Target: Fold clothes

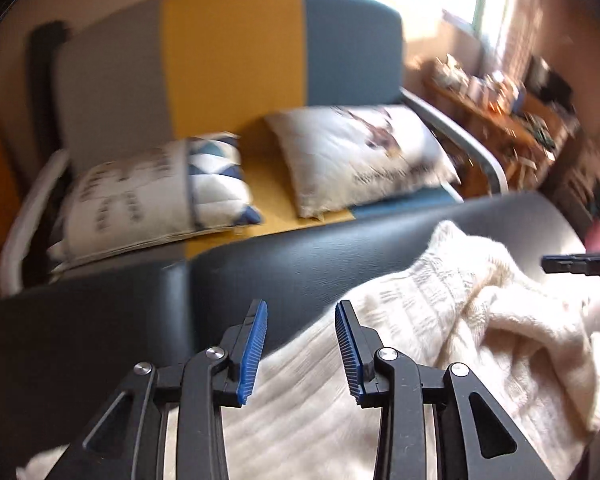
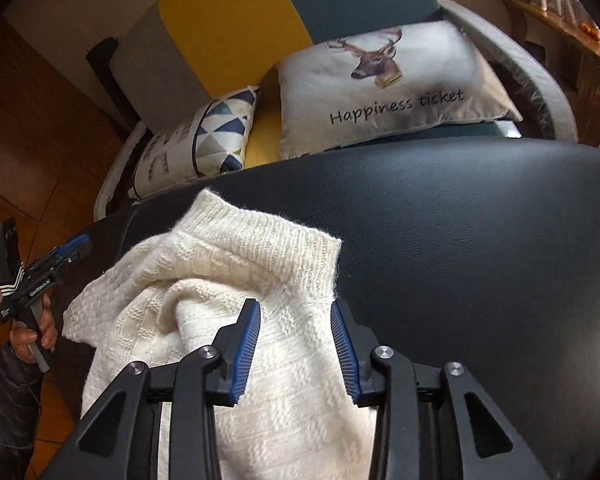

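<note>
Cream knit sweater (image 2: pixel 236 280) crumpled on dark leather surface (image 2: pixel 460 240), ribbed hem toward sofa (image 2: pixel 220 24). Right gripper (image 2: pixel 296 308) jaws apart above sweater, gripping nothing. Left gripper (image 1: pixel 301 308) likewise spread, empty, over sweater's edge. Two cushions (image 2: pixel 388 88) on sofa beyond

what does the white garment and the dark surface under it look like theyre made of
The white garment looks like a chunky wool or acrylic knit: ribbed hem, woven-look stitch blocks, slight fuzz. The dark surface looks like leather or faux leather: fine pebbled grain with a soft sheen. Which of the two, I cannot tell.
</note>
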